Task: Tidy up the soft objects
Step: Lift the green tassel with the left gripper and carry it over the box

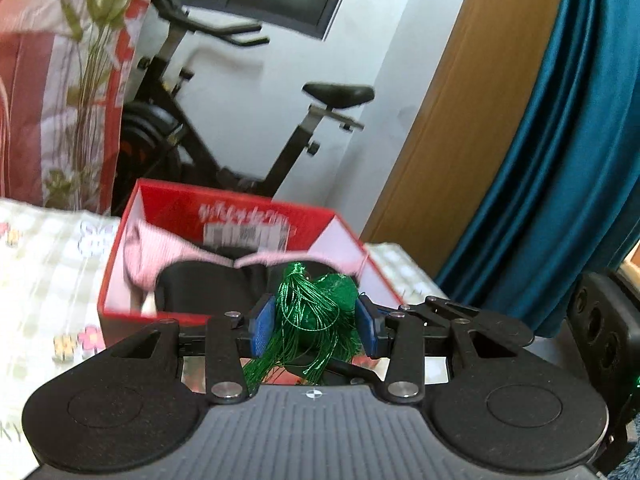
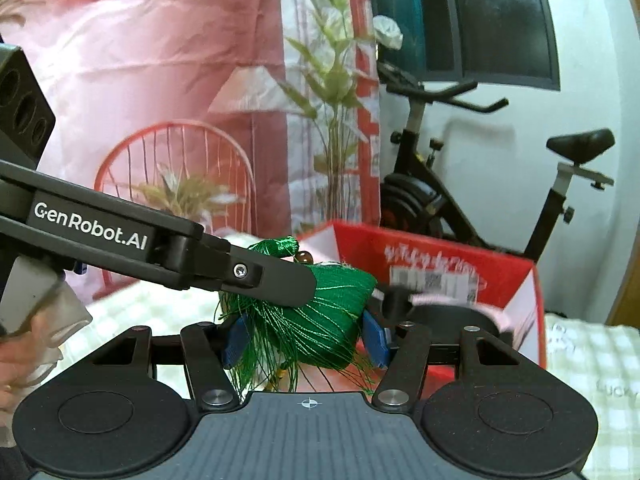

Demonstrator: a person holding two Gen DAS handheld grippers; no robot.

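Between both tongs [image 1: 316, 320]: green tassel [image 2: 336, 316], strands' lower ends hidden.

A: Where did the box [image 1: 228, 216] sit?
B: On the bed [image 1: 48, 264], clothes [image 1: 208, 276] inside, exercise bike [image 1: 224, 128] behind it.
A: And the tassel [image 2: 336, 316]?
B: Before the box, between both claws.

Both wrist views toward red box [image 1: 224, 216]

"GenRobot.AI" on left tongs' arm [image 2: 100, 232]; "Lucky" on checked cloth [image 2: 592, 360]
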